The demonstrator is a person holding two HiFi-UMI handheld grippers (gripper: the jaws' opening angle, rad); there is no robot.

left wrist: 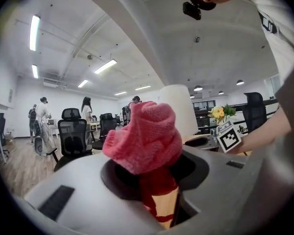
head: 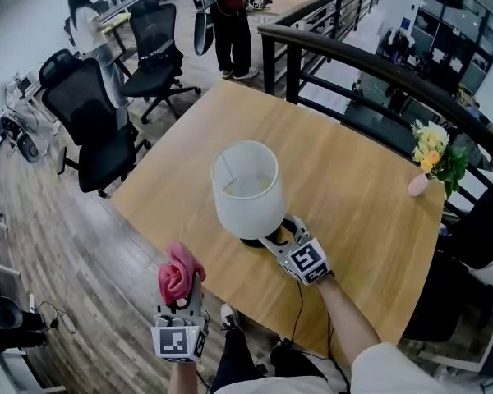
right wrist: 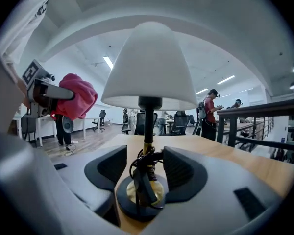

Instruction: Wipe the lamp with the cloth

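Observation:
A lamp with a white shade (head: 246, 189) stands on the wooden table (head: 357, 203), near its front edge. My right gripper (head: 281, 233) reaches in at the lamp's black base (right wrist: 139, 196); in the right gripper view its jaws stand open on either side of the thin stem and the coiled cord (right wrist: 145, 168), with gaps on both sides. My left gripper (head: 181, 295) hovers off the table's near left corner, shut on a bunched pink cloth (head: 179, 272). In the left gripper view the cloth (left wrist: 144, 136) bulges up out of the jaws, with the lamp shade (left wrist: 179, 111) behind it.
A pink vase of yellow flowers (head: 431, 161) stands at the table's right edge. A black railing (head: 353, 56) runs behind the table. Black office chairs (head: 90, 121) stand to the left on the wood floor, and people (head: 230, 23) stand farther back.

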